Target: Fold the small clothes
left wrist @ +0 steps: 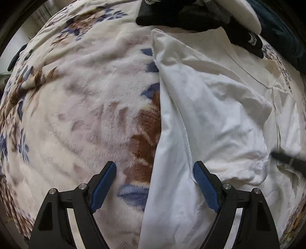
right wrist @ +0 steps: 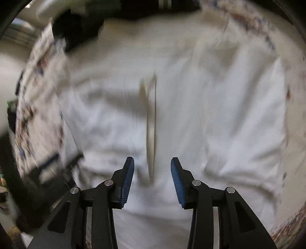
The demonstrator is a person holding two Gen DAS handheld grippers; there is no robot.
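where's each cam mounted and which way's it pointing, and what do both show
Left wrist view: on the left gripper, looking down at the edge of the white garment on the floral blanket; its open blue-padded fingers show.
Right wrist view: on the right gripper, looking steeply down at the blurred garment; its own parted fingers show, gripping nothing.
Shared: the white garment, blanket, and black clothing beyond.

We see a shirt [left wrist: 220, 118] lying on a blanket [left wrist: 80, 107], filling its right part, with bare blanket to the left. One side is folded over onto the shirt's middle. Behind the shirt's far edge lies a dark garment [left wrist: 191, 19], partly on the shirt.
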